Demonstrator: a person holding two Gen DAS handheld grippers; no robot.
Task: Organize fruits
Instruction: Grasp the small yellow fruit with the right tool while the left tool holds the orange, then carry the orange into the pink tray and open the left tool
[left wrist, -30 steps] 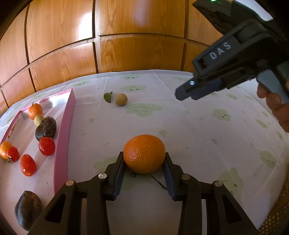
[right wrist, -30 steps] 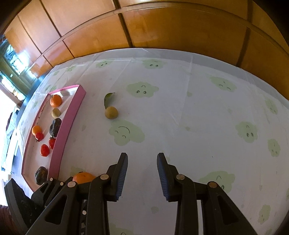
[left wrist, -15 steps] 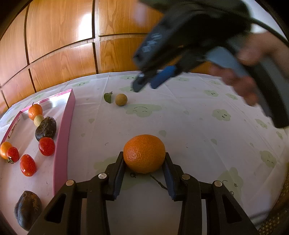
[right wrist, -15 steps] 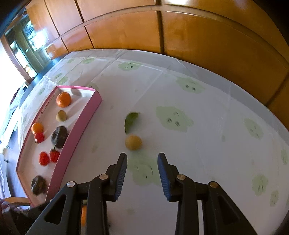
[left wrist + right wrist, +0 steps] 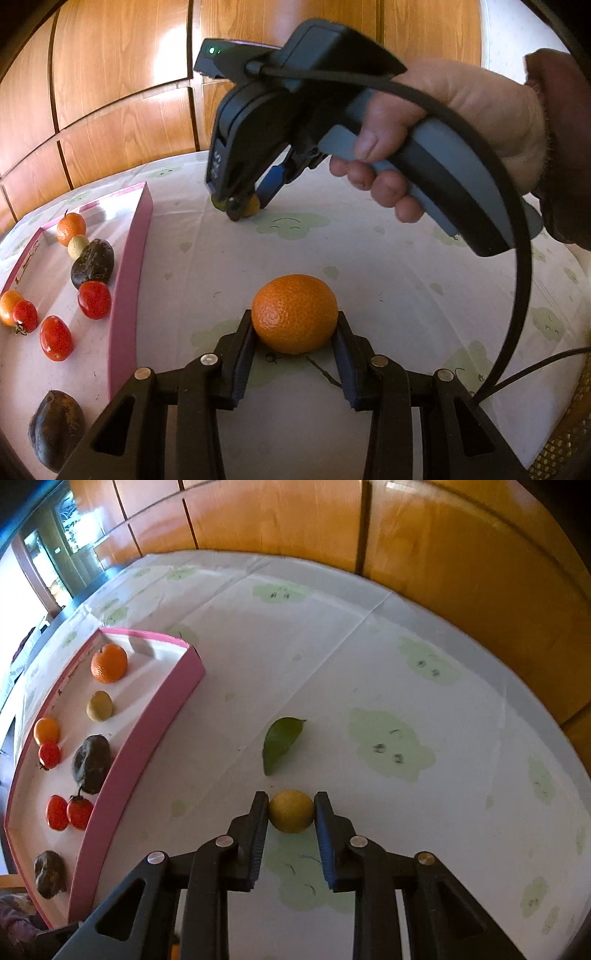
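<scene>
A table (image 5: 369, 657) under a white cloth printed with pale green smiling clouts of cloud carries a pink-rimmed tray (image 5: 155, 720) at its left side. Directly on the cloth lie an orange (image 5: 294, 314), a small yellow fruit (image 5: 291, 811) and — just beyond it — a green leaf (image 5: 280, 742).

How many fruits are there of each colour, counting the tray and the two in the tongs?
Orange fruits: 3
Red fruits: 3
Dark brown fruits: 2
Yellow fruits: 2
Total: 10
</scene>
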